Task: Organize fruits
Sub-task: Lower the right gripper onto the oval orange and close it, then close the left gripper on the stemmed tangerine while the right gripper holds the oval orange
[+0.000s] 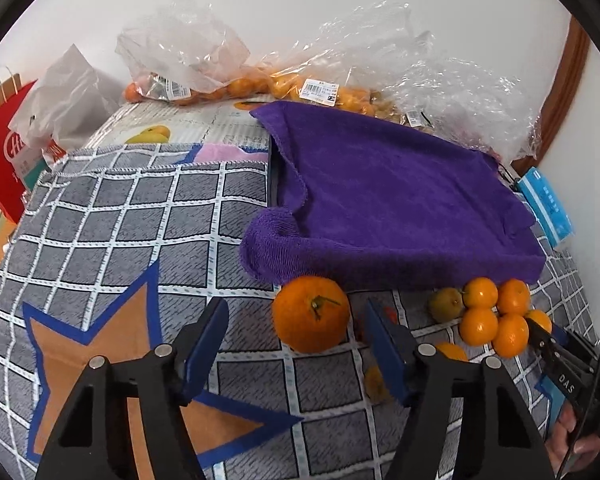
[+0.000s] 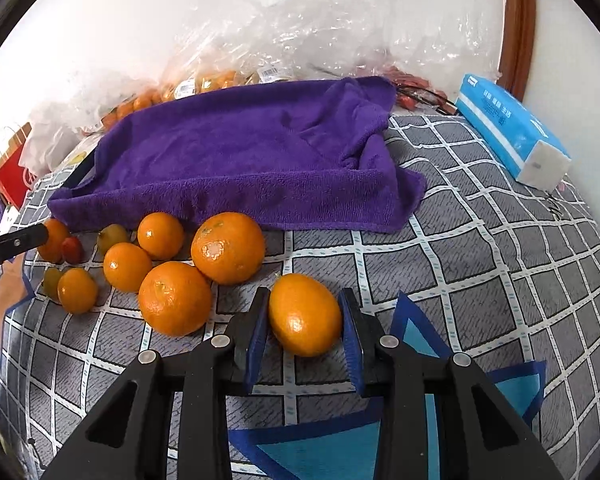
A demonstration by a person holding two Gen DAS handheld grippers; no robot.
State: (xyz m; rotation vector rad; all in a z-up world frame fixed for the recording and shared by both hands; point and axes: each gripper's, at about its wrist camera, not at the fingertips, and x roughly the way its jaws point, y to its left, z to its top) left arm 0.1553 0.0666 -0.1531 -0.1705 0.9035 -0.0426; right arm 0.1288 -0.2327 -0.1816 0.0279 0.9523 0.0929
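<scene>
A big orange (image 1: 310,314) with a green stem lies on the checked cloth just in front of a purple towel (image 1: 380,200). My left gripper (image 1: 295,308) stands open around the orange, with gaps at both blue pads. In the right wrist view my right gripper (image 2: 305,308) is shut on a small orange (image 2: 305,314), both pads against its sides. To its left lies a cluster of small oranges (image 2: 175,298), with a greenish fruit (image 2: 113,236) and a red cherry tomato (image 2: 72,249) beyond it. One left finger (image 2: 16,244) shows at the left edge there.
The purple towel (image 2: 240,152) is draped over a raised flat thing. Clear plastic bags of oranges (image 1: 284,84) line the wall behind. A blue tissue pack (image 2: 508,128) lies at the right, and a red paper bag (image 1: 0,160) stands at the left edge.
</scene>
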